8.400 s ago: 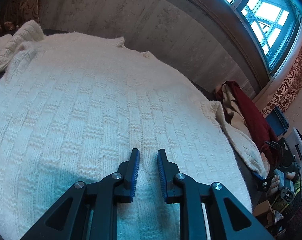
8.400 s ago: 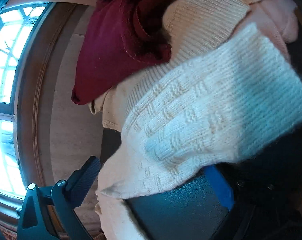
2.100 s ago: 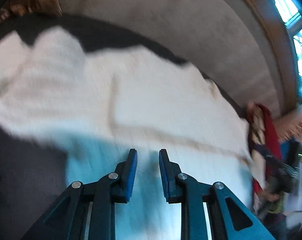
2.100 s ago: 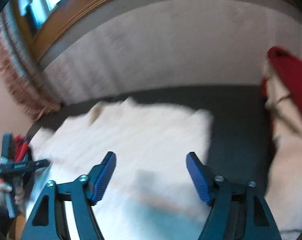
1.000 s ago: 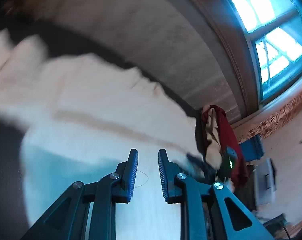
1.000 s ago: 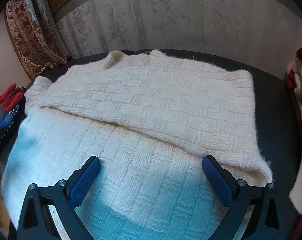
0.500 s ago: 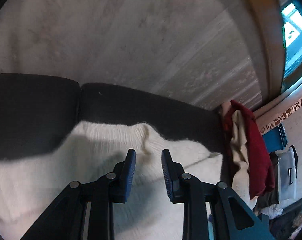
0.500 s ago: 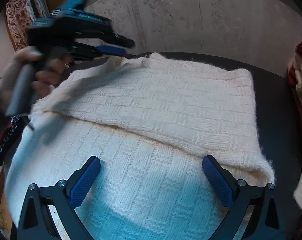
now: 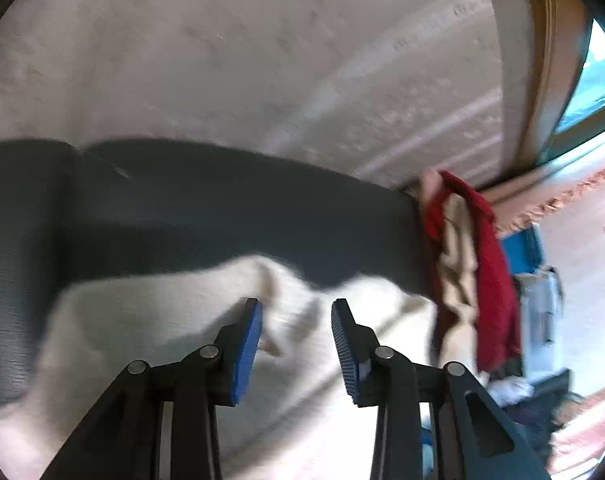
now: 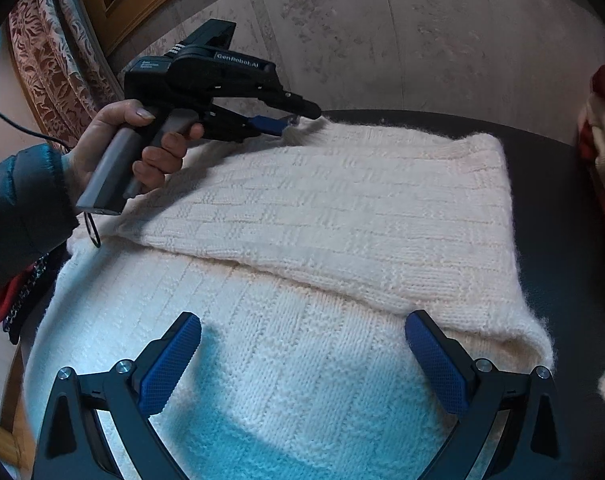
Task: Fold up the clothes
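A cream knitted sweater (image 10: 322, 216) lies on a dark surface (image 10: 554, 208), with one part folded across its upper half. My right gripper (image 10: 302, 332) is wide open and empty just above the sweater's near part. My left gripper (image 10: 298, 114) shows in the right wrist view at the sweater's far edge by the collar. In the left wrist view the left gripper (image 9: 296, 312) is open, its jaws either side of the blurred collar (image 9: 290, 300) of the sweater, not closed on it.
A pile of red and beige clothes (image 9: 474, 264) sits at the right end of the dark surface, also in the right wrist view (image 10: 602, 132). A papered wall (image 10: 382, 32) runs behind. A patterned curtain (image 10: 50, 60) hangs at the left. Red items (image 10: 6, 300) lie at the left edge.
My left gripper has moved to the sweater's far collar edge and its jaws have opened wider. My right gripper has stayed wide open over the near part.
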### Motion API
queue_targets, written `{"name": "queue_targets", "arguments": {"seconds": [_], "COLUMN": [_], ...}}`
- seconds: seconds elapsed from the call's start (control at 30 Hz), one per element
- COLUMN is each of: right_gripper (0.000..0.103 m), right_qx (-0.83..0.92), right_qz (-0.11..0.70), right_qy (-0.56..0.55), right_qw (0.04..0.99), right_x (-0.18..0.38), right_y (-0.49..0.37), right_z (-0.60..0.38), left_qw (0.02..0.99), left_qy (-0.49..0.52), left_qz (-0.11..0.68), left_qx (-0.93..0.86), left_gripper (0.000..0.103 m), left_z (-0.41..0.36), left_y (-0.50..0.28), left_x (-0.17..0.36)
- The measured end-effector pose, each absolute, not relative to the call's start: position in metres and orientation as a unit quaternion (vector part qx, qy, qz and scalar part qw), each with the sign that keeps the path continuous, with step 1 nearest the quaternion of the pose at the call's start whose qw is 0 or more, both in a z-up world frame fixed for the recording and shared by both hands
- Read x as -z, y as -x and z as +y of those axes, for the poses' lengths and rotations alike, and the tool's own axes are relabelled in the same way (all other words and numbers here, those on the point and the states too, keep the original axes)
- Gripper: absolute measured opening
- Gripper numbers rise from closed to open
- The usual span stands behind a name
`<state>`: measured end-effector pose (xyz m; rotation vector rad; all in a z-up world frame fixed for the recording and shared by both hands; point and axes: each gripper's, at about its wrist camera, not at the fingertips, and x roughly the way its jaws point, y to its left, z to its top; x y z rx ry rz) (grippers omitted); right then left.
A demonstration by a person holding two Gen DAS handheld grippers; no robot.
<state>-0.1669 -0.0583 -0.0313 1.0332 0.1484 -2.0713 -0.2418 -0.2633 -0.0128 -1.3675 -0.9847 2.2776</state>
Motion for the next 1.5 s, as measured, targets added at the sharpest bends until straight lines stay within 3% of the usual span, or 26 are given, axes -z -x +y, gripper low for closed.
{"name": "queue_targets", "arguments": {"seconds": [0.07, 0.27, 0.33, 0.43, 0.53, 0.7, 0.87, 1.17, 1.27, 1.33, 1.43, 1.5], "right_gripper": [0.103, 0.103, 0.103, 0.103, 0.103, 0.103, 0.103, 0.103, 0.103, 0.103, 0.103, 0.103], "right_qx": [0.819, 0.82, 0.82, 0.82, 0.82, 0.818, 0.805, 0.672, 0.649, 0.645, 0.641, 0.603], "right_qz": [0.057, 0.057, 0.058, 0.055, 0.055, 0.05, 0.041, -0.099, -0.101, -0.087, -0.064, -0.059], "right_qy": [-0.408, -0.407, -0.406, -0.406, -0.406, -0.409, -0.427, -0.468, -0.492, -0.515, -0.547, -0.582], "right_qw": [0.4, 0.399, 0.399, 0.399, 0.399, 0.401, 0.409, 0.565, 0.571, 0.557, 0.535, 0.543], "right_x": [0.032, 0.032, 0.032, 0.032, 0.033, 0.033, 0.028, -0.044, -0.042, -0.031, -0.013, 0.003], "right_y": [0.167, 0.165, 0.165, 0.165, 0.165, 0.165, 0.173, 0.255, 0.291, 0.305, 0.324, 0.329], "right_z": [-0.059, -0.061, -0.062, -0.062, -0.062, -0.061, -0.064, -0.163, -0.217, -0.243, -0.278, -0.298], "left_qw": [0.173, 0.12, 0.091, 0.063, 0.041, -0.027, -0.086, -0.094, -0.091, -0.093, -0.089, -0.086], "left_qy": [0.46, 0.444, 0.46, 0.43, 0.394, 0.351, 0.36, 0.358, 0.348, 0.338, 0.326, 0.319], "left_qz": [-0.344, -0.364, -0.352, -0.353, -0.359, -0.342, -0.343, -0.323, -0.324, -0.335, -0.372, -0.385], "left_qx": [-0.8, -0.81, -0.81, -0.828, -0.845, -0.871, -0.863, -0.871, -0.875, -0.875, -0.865, -0.862], "left_gripper": [0.009, 0.008, 0.008, 0.022, 0.024, 0.025, 0.025, 0.025, 0.022, 0.009, 0.003, 0.002], "left_z": [-0.257, -0.263, -0.265, -0.272, -0.281, -0.291, -0.294, -0.288, -0.289, -0.293, -0.305, -0.308], "left_y": [0.243, 0.251, 0.252, 0.236, 0.215, 0.127, 0.055, 0.047, 0.042, 0.036, 0.032, 0.03], "left_x": [0.008, 0.016, 0.021, 0.001, -0.02, -0.036, -0.008, -0.001, 0.006, 0.012, 0.02, 0.023]}}
